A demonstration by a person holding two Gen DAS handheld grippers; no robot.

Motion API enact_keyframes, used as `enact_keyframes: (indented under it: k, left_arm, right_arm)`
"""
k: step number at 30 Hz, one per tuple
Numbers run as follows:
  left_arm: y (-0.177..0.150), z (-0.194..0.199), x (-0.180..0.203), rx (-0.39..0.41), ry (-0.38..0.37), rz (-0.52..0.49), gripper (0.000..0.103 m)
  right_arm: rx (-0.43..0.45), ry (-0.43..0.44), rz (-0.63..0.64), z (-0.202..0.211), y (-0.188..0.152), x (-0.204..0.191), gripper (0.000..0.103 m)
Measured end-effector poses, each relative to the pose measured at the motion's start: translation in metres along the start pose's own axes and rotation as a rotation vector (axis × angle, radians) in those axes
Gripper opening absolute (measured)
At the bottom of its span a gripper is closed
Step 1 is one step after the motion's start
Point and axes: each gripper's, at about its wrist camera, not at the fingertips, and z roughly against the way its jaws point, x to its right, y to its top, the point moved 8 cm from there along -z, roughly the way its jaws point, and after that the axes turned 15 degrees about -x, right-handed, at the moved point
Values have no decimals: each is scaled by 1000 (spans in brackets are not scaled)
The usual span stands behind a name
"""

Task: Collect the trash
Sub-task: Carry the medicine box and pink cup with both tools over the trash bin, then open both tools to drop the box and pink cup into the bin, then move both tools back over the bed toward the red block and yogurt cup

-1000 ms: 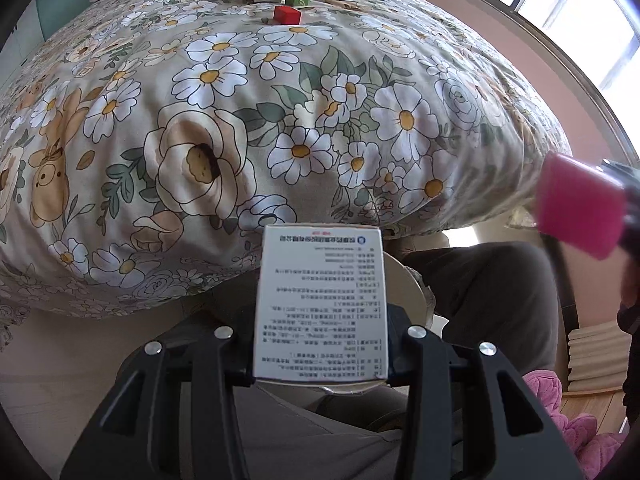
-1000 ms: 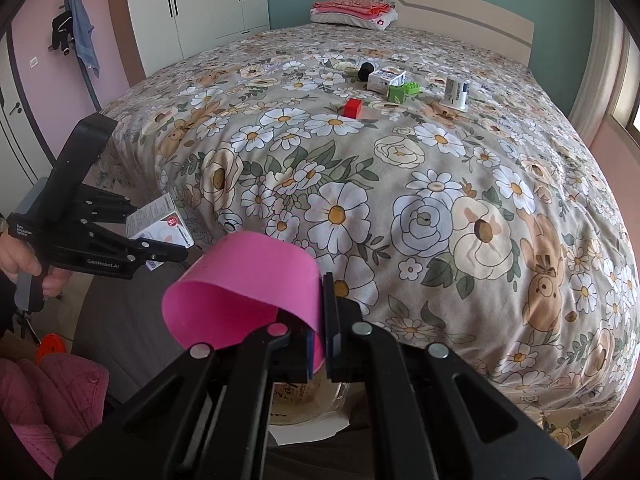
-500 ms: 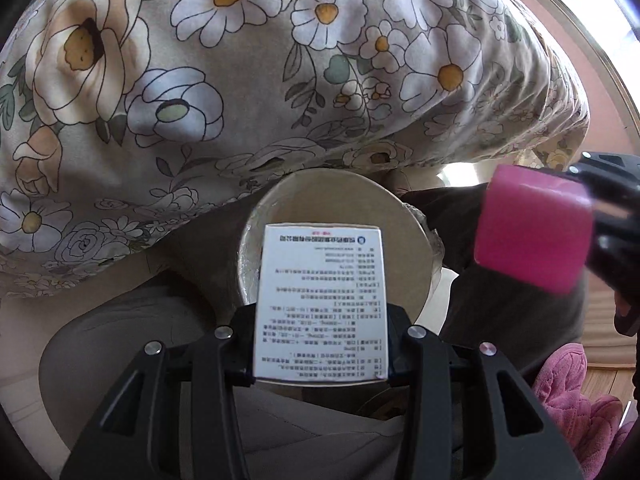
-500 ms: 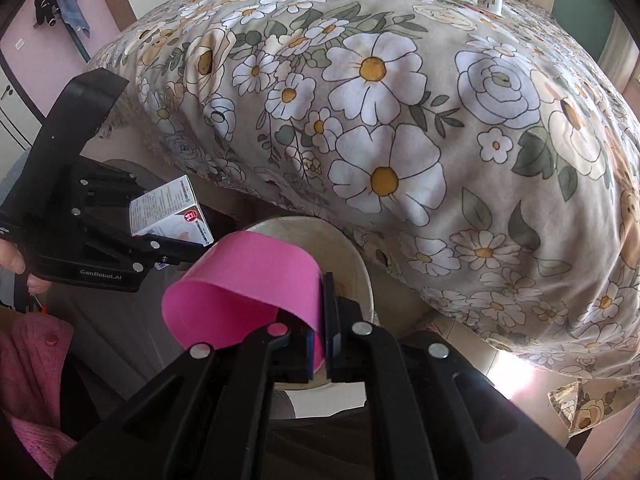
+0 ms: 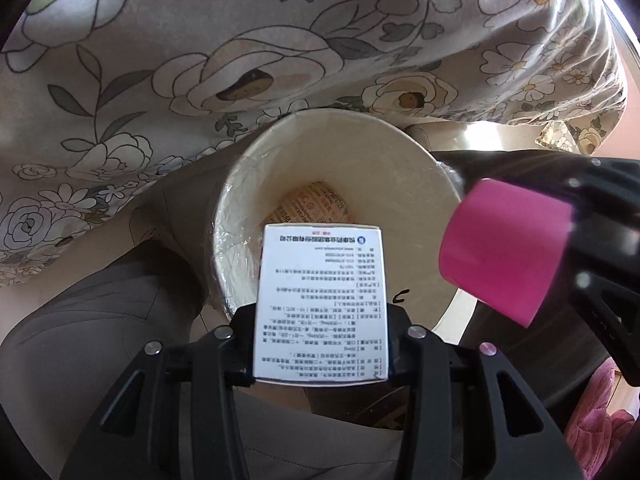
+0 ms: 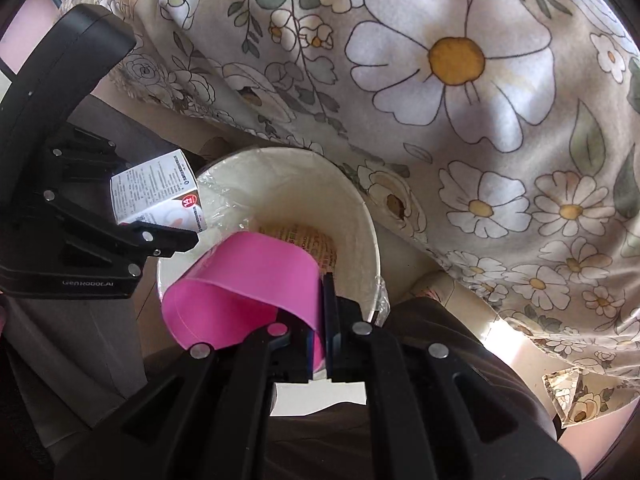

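Two black grippers over one round cream bin [image 5: 240, 216] w/ a clear plastic liner, which sits on the floor right at the edge of a bed under a floral-print bedspread [image 5: 168, 72]. Left gripper [image 5: 322, 350] is clamped on 1 white rectangular cardboard box [image 5: 322, 308] covered in small printed text; both pads press its side faces, and the box stands upright betw. them w/ its far end over the bin mouth. From the right wrist view the same box [image 6: 160, 196] shows a red round mark on one face and hangs at the bin's rim, left side of the picture. Right gripper [image 6: 324, 320] is pinched tight on the wall of 1 pink paper cup [image 6: 244, 280], fingers nearly touching w/ only the thin cup wall betw. them; the cup lies tipped sideways, open mouth toward lower left in that view, over the bin opening. In the left wrist view the cup [image 5: 504, 248] sits at the bin's right rim. Inside the bin, at the bottom: 1 piece of tan printed wrapper [image 5: 316, 206], partly hidden. Person's grey trouser legs [image 5: 100, 320] flank the bin; a bit of pink fuzzy fabric [image 5: 604, 412] at lower right.
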Motion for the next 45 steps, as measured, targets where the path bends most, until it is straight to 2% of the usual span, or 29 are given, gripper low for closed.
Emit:
enact_keyframes:
  k: [8,16,22,28,30,32,33,35,36,38,40,45]
  left_arm:
    - [11,-37,-5,-73,-24,30,45]
    - [18,-69,-5,-139,-44,50,45]
    - [24,-87,-7,-175,-50,55,45]
    - [27,-99,-8,-215,-86,76,45]
    - [26,-102,-9,-212,-73,82,46]
    - [26,-102,-9,-214,-75,87,52]
    - [26,-102,-10,-213,-73,90,60]
    - [27,-104,-10,-209,-70,91,64]
    - [27,-103,-11,-208,-69,91,64]
    - [26,-104,-11,-209,-62,90,65]
    - [26,-102,-11,-207,-61,89,65]
    - [23,-94,-12,-200,-67,92,65]
  right_arm:
    - [-142,-17,-34,-51,7,4,5]
    - [-275,14,-63,-91,9,2,5]
    - [-341,31,-73,-111,11,2,5]
    - [-364,59,-102,-127,10,3,5]
    - [-370,62,-113,-135,10,2,5]
    - [-377,64,-123,-142,8,1,6]
    - [-385,70,-125,-144,7,1,6]
    - [-393,62,-132,-146,6,2,7]
    - [-396,57,-137,-144,4,3,8]
    - [-399,51,-146,-147,5,5,24]
    - [-387,50,-153,-150,7,4,30]
    - [-366,52,-154,-152,10,1,32]
